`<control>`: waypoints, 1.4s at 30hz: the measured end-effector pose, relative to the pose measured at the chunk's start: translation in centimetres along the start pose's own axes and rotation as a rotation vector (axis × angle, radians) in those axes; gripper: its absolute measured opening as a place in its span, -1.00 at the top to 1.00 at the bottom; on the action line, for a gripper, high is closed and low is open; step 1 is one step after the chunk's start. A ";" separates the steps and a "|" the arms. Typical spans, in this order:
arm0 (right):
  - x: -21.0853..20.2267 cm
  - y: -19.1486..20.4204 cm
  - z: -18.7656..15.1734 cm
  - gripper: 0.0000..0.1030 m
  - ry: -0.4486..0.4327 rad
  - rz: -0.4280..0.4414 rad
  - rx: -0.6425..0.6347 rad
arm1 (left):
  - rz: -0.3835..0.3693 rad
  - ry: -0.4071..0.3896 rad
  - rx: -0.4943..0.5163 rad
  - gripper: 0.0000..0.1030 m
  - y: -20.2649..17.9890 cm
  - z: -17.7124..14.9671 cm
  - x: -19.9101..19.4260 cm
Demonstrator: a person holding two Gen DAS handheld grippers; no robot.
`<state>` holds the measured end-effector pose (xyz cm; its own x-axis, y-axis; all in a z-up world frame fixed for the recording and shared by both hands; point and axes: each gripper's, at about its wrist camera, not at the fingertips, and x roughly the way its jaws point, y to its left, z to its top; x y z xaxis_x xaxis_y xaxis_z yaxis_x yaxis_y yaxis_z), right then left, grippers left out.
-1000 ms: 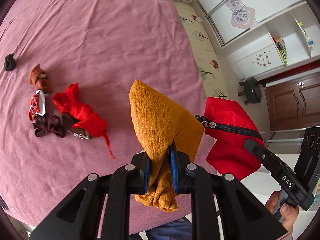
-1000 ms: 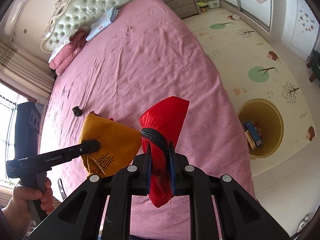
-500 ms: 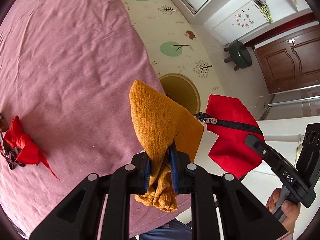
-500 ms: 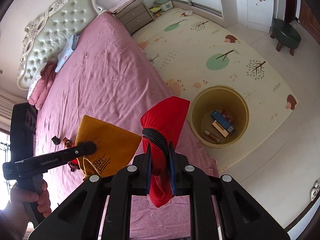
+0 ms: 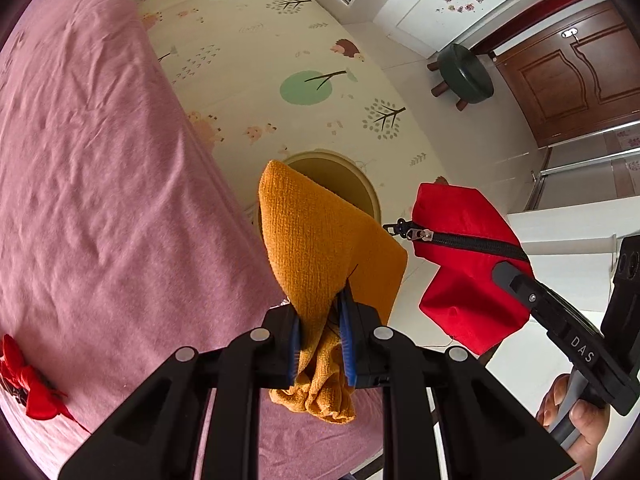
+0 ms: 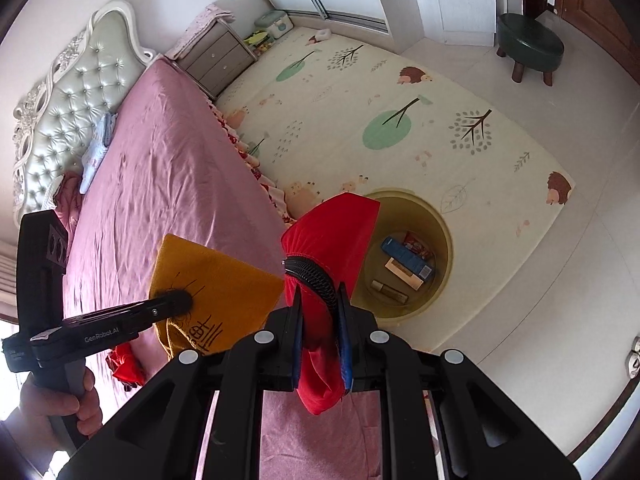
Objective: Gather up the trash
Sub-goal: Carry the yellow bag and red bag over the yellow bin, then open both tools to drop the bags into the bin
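My left claw [image 5: 320, 320] is clamped on the orange cloth [image 5: 320, 240]; my right claw [image 6: 320, 320] grips the red zip pouch [image 6: 332, 236]. I hold both above the yellow bin [image 6: 444, 236] beside the bed [image 6: 172, 184].

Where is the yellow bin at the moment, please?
In the right wrist view, the yellow bin stands on the play mat beside the pink bed, partly hidden behind the red pouch.

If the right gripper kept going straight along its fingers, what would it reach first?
Probably the yellow bin on the floor: the right gripper, shut on the red zip pouch, points toward its near rim, though depth is uncertain.
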<state>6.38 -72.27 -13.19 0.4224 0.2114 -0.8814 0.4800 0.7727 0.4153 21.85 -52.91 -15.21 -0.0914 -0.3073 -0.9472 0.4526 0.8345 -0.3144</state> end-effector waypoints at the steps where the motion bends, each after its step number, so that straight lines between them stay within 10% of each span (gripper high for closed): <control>1: 0.2 -0.2 0.4 0.72 -0.002 0.000 0.002 | -0.003 0.004 0.007 0.67 -0.5 0.6 0.4; 7: 0.1 -0.8 2.8 0.59 -0.029 0.004 -0.003 | -0.023 -0.024 0.047 0.57 -2.7 4.2 0.2; 10: -0.4 -0.6 3.6 0.13 -0.046 -0.020 -0.029 | -0.005 -0.025 0.057 -0.23 -3.2 5.5 0.2; 28: -1.9 2.5 2.8 0.08 -0.039 0.025 -0.048 | 0.013 -0.054 0.059 -0.39 -1.4 1.5 -3.6; 42: -2.1 13.0 -0.5 0.08 0.005 0.088 -0.216 | 0.019 -0.148 -0.063 -0.39 5.9 -4.2 -10.0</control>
<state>11.34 -62.39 -6.08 0.4514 0.2861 -0.8452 0.2656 0.8612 0.4333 21.69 -43.03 -7.89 0.0504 -0.3514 -0.9349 0.3956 0.8665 -0.3043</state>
